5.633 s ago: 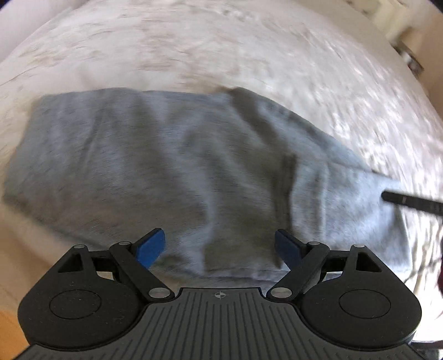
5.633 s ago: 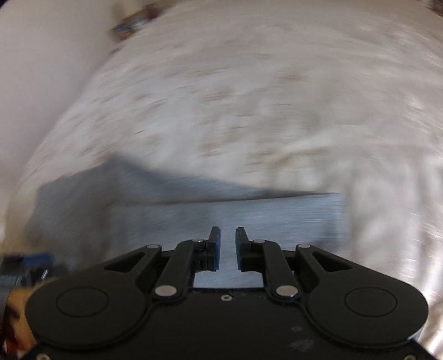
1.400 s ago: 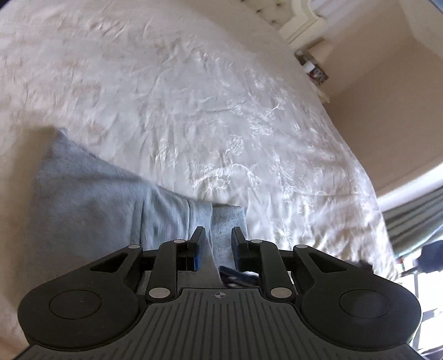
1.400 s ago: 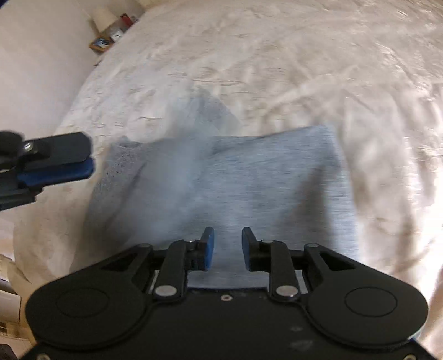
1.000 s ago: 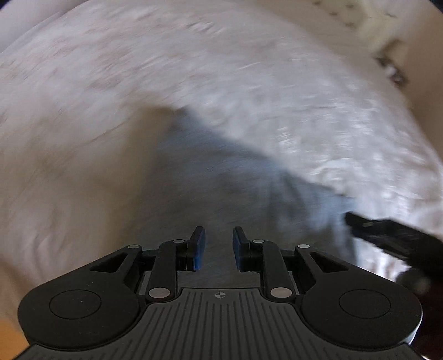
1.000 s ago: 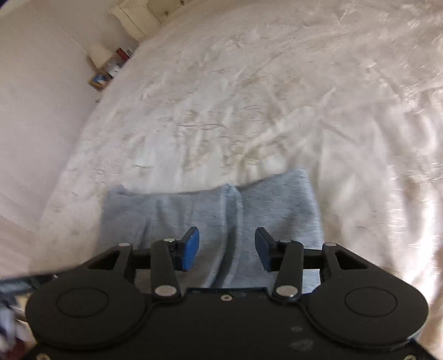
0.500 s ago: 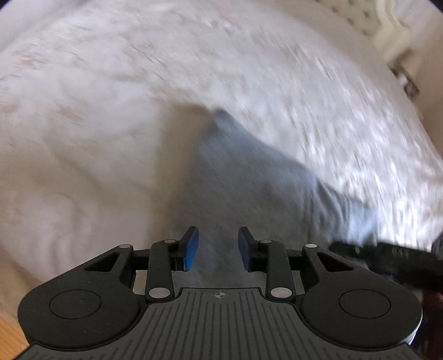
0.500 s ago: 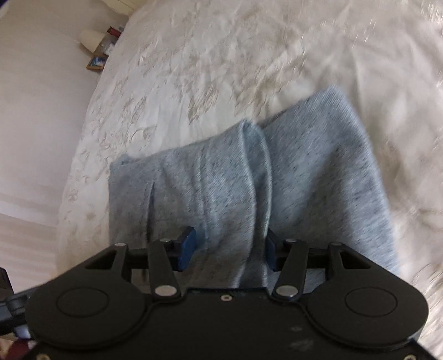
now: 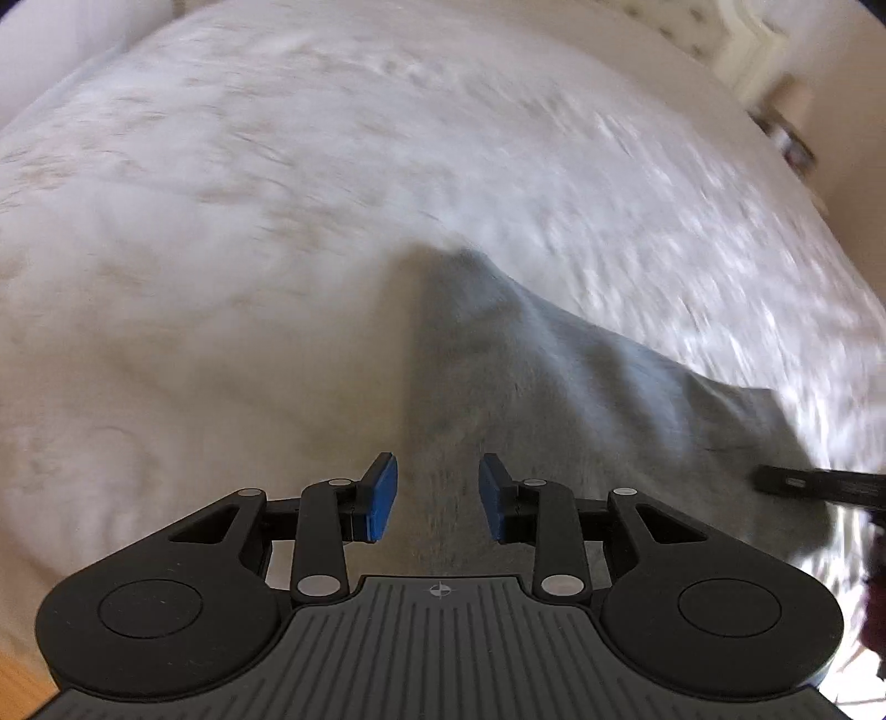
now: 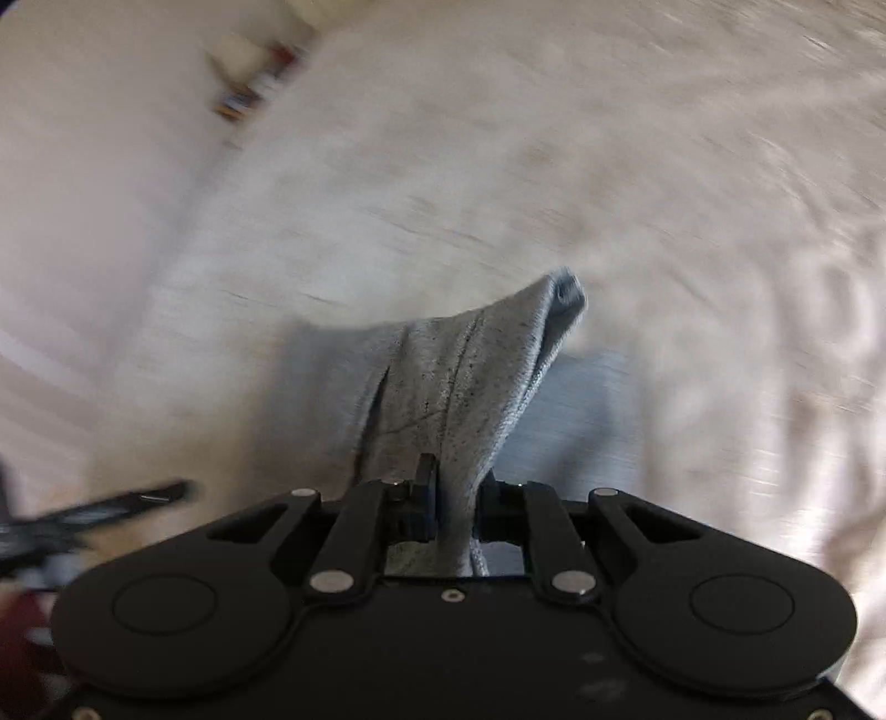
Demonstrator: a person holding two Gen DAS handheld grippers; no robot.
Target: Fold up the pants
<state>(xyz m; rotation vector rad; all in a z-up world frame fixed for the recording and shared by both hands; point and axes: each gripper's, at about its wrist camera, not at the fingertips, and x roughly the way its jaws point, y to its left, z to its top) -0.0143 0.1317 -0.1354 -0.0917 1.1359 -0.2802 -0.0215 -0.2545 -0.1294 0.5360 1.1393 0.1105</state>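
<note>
Grey sweatpants [image 9: 554, 387] lie folded on a white bedspread [image 9: 221, 249]. My left gripper [image 9: 437, 493] hovers over their near left part. Its blue pads [image 9: 382, 495] stand apart and press on nothing; the cloth shows below the gap. In the right wrist view my right gripper [image 10: 457, 498] has its jaws closing on a bunched fold of the pants [image 10: 470, 376], and the cloth rises in a peak from the pads. One finger of the right gripper [image 9: 819, 484] shows at the pants' right end. The left gripper [image 10: 111, 507] is a blur at the left edge.
The embroidered bedspread [image 10: 664, 194] fills both views. A cream headboard [image 9: 758, 50] and small items on a nightstand [image 9: 792, 144] are at the far right. Other blurred bedside items [image 10: 249, 83] sit at the upper left. Wooden floor [image 9: 16, 681] shows at the bed's near corner.
The right gripper's jaws, wide over a ridge of the pants half a second ago, have closed on it and lifted the cloth. The left gripper's pads have spread a little.
</note>
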